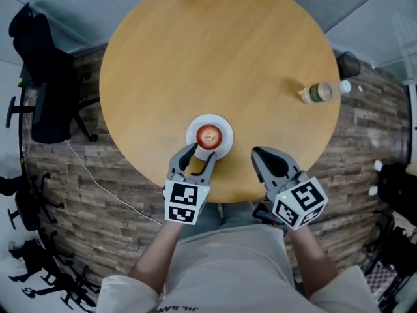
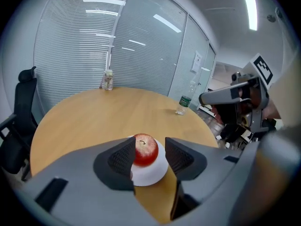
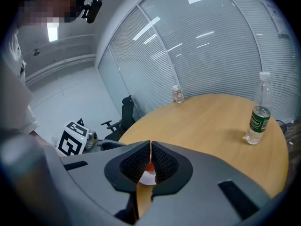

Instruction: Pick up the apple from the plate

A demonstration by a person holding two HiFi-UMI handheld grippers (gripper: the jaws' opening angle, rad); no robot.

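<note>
Grey left claw (image 1: 202, 152) tilts down, jaws apart before the apple (image 1: 209, 136).

— Anything legible here?
— Only on the shirt (image 1: 221, 266), at the bottom of the head view: pale letters, seemingly "JIL SAN", cut off.
— And the bottle (image 1: 317, 92) near the table's (image 1: 163, 77) right edge?
— Its green label (image 3: 257, 118) has print too small to read. The sheet (image 2: 196, 61) on the glass wall can't be read either.
</note>
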